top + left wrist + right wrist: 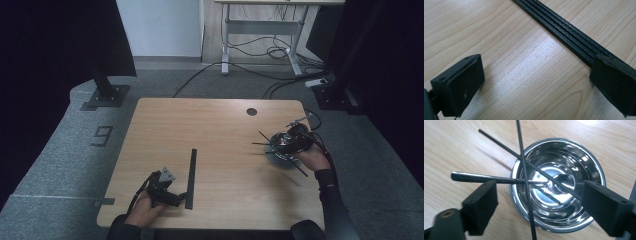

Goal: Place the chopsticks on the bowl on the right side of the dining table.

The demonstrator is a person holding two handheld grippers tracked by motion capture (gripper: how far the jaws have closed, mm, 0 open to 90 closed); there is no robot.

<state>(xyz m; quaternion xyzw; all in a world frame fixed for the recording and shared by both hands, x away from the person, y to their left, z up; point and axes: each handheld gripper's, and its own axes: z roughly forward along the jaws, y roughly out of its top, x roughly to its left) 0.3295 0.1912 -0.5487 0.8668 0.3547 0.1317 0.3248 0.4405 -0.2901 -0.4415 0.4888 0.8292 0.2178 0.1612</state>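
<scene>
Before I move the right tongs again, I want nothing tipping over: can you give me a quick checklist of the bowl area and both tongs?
1. Right tongs open, nothing between the pads: ok.
2. Steel bowl upright on the table: ok.
3. Spoon resting in the bowl, handle over the rim: ok.
4. Two black sticks lying crossed over the bowl, ends sticking out past the rim: not ok, easy to knock.
5. Left tongs open, black strip beside one pad, not gripped: ok.

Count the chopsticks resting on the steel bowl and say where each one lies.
2. One chopstick runs top to bottom across the bowl's left rim in the right gripper view; the other chopstick slants across it from upper left, its far end behind a jaw.
</scene>
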